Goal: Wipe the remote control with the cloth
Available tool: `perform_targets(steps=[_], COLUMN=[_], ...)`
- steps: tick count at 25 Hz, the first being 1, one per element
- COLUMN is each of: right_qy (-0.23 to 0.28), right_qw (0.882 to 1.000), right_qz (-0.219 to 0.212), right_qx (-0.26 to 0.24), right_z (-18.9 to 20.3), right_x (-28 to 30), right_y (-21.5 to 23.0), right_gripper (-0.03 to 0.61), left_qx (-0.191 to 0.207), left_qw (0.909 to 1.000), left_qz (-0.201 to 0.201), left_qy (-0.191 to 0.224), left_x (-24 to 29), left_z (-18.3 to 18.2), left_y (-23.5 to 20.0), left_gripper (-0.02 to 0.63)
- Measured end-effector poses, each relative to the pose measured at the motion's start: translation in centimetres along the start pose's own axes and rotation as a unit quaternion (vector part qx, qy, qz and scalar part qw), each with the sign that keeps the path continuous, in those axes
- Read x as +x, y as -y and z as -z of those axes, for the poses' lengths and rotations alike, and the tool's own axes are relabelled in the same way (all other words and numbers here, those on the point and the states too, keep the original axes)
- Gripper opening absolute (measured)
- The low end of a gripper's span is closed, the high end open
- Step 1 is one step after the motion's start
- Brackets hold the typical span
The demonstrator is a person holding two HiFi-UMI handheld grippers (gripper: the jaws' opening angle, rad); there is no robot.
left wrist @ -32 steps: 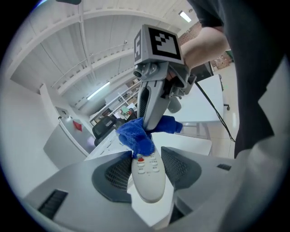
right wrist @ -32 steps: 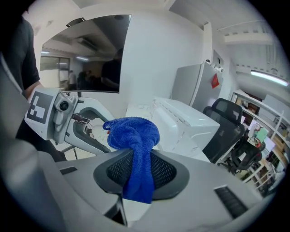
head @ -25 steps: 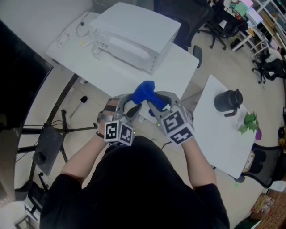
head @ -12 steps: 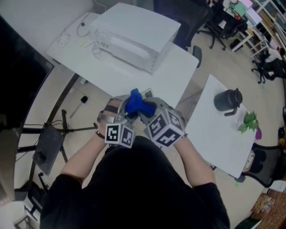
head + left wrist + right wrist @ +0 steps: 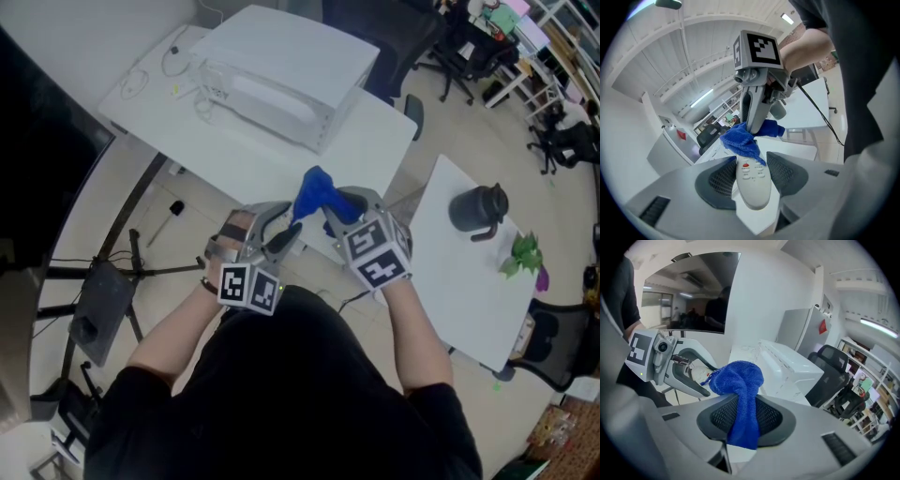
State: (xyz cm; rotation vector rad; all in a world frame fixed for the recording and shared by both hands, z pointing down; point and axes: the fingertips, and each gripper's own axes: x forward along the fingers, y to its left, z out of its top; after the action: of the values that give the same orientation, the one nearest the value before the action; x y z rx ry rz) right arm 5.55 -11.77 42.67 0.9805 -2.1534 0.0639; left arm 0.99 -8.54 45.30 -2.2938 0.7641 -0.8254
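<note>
Left gripper (image 5: 754, 174) clamped on the remote control (image 5: 752, 190), held in mid-air before the person's chest; its long axis runs straight out along the jaws, button face up. Right gripper (image 5: 740, 420) pinches the blue cloth (image 5: 738, 378) and faces the left head-on, the wad touching the remote's far end beyond 1 red button. Next stroke judged lengthwise, toward the left gripper. Button print too small to read

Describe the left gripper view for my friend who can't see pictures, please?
The left gripper holds a white remote control with a red button between its jaws. From above, the right gripper holds a blue cloth against the remote's far end.
</note>
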Motion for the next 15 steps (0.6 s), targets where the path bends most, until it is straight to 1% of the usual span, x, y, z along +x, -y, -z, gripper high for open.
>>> perform_targets(steps=[1,2,3,4,5,6,7,8,9,10,11,12,13,14,15], right_qy=[0.008,0.023,0.049,0.086,0.131,0.179,0.224,0.263,0.294,0.313,0.322,0.324,0.322,0.317,0.31], right_qw=[1.0,0.999,0.998,0.994,0.985,0.972,0.954,0.934,0.914,0.897,0.882,0.871,0.861,0.854,0.85], right_qz=[0.005,0.007,0.007,0.004,-0.001,-0.006,-0.013,-0.024,-0.041,-0.062,-0.088,-0.117,-0.146,-0.172,-0.191], right_qx=[0.008,0.021,0.042,0.071,0.11,0.153,0.199,0.241,0.277,0.307,0.331,0.35,0.365,0.375,0.38], right_z=[-0.2,-0.5,-1.1,-1.8,-2.5,-3.0,-3.2,-3.3,-3.2,-3.1,-3.0,-2.9,-2.9,-2.8,-2.8], right_x=[-0.3,-0.6,-1.2,-2.0,-3.0,-4.0,-4.9,-5.6,-6.0,-6.0,-5.7,-5.3,-4.7,-4.1,-3.5], right_y=[0.5,1.0,1.4,1.9,2.5,3.2,3.8,4.2,4.2,3.8,3.1,2.0,0.8,-0.4,-1.5], right_gripper=[0.115,0.115,0.115,0.115,0.115,0.115,0.115,0.115,0.115,0.115,0.115,0.115,0.115,0.115,0.114], left_qx=[-0.014,-0.04,-0.084,-0.149,-0.235,-0.336,-0.441,-0.539,-0.619,-0.677,-0.714,-0.737,-0.754,-0.767,-0.78], left_qw=[0.9999,0.9992,0.9963,0.9883,0.9704,0.9377,0.8886,0.8257,0.7574,0.696,0.6501,0.6173,0.5892,0.5607,0.5324], left_qz=[0.001,0.004,0.009,0.017,0.028,0.042,0.059,0.077,0.093,0.103,0.106,0.106,0.107,0.111,0.116], left_qy=[0.003,0.008,0.015,0.029,0.048,0.076,0.11,0.149,0.186,0.216,0.238,0.254,0.271,0.29,0.309], left_x=[0.0,0.0,0.0,0.0,0.0,-0.1,-0.1,-0.2,-0.2,-0.2,-0.2,-0.2,-0.3,-0.4,-0.5], left_z=[0.0,0.1,0.1,0.2,0.1,0.0,-0.1,0.1,0.5,0.9,1.3,1.5,1.4,1.2,1.0], left_y=[-0.1,-0.2,-0.5,-1.0,-1.8,-2.8,-3.9,-5.0,-6.1,-7.0,-7.8,-8.5,-9.1,-9.7,-10.2], left_gripper=[0.207,0.207,0.207,0.207,0.207,0.207,0.207,0.207,0.207,0.207,0.207,0.207,0.207,0.207,0.207])
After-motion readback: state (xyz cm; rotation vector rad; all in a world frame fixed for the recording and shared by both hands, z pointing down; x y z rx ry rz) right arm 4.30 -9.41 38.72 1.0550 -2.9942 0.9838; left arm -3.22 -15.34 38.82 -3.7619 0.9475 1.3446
